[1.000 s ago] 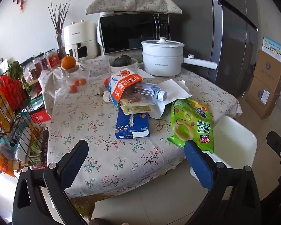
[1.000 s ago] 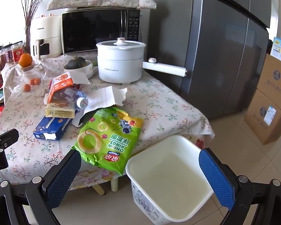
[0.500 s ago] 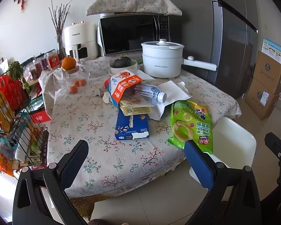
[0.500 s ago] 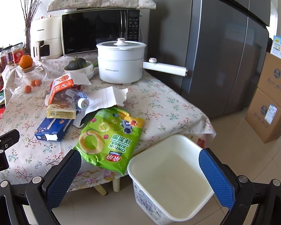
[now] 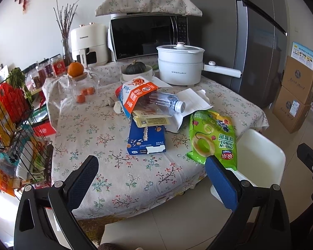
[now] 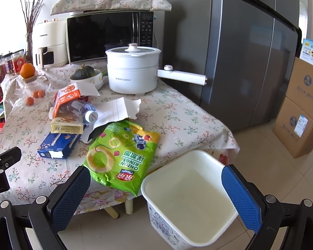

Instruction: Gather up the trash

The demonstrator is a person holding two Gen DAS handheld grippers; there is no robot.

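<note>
Floral cloth covers the counter (image 5: 106, 129), which carries a litter of packaging ahead of both tongs. On the floor at its right edge stands a white bin (image 6: 189, 195), empty inside, lying between and just beyond the right tongs' fingers. A green onion-ring bag (image 6: 121, 156) hangs over the counter's near edge, touching the bin's rim side; its lower corner sits just above the inner tip of the right tongs (image 6: 156, 193), and in the left wrist view it lies right behind the right-hand fingertip of the left tongs (image 5: 150, 179). Behind it lie torn white paper (image 6: 119, 109), a blue box (image 5: 146, 139), an orange-and-white pouch (image 5: 135, 93), a yellow packet (image 6: 66, 127) and a clear bottle (image 5: 167, 103) on its side. Both tongs are spread wide and grip nothing.
</note>
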